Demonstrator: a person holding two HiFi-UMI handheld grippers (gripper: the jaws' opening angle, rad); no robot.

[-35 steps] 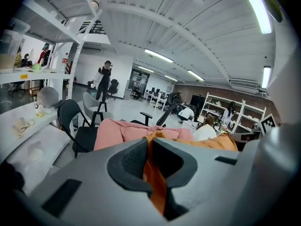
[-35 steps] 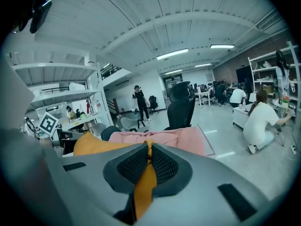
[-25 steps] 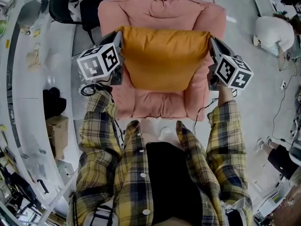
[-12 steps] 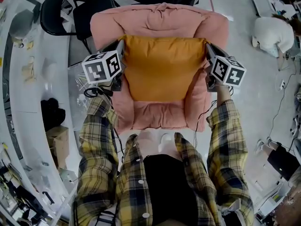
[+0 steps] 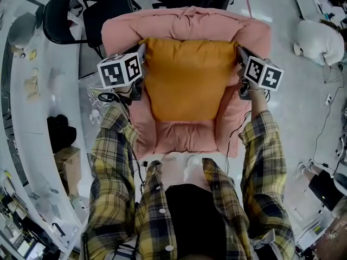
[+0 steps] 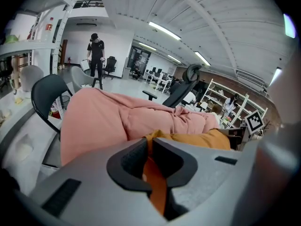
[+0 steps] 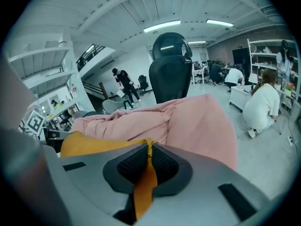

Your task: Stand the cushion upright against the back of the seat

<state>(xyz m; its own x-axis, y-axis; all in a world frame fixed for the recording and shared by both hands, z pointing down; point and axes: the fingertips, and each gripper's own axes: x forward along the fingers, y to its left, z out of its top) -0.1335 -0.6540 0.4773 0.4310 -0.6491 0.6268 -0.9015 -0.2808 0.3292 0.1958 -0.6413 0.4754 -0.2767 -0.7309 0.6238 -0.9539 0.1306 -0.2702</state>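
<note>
Left gripper (image 5: 142,50) and right gripper (image 5: 238,51) clamp top corners of the orange fabric cushion (image 5: 187,77). It should best be leaned level toward twelve o'clock, onto the pink padded backrest (image 5: 184,20).

Corners of cushion (image 5: 187,80) out of sight inside left tongs (image 6: 149,149) and right tongs (image 7: 150,158); middle of pink seat (image 5: 181,137) behind cushion.

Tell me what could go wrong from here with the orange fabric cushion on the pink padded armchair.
The left gripper and right gripper each pinch only a thin corner of the orange fabric cushion, so a corner may slip free. Released while leaning, it might slump forward from the puffy back of the pink padded armchair.
</note>
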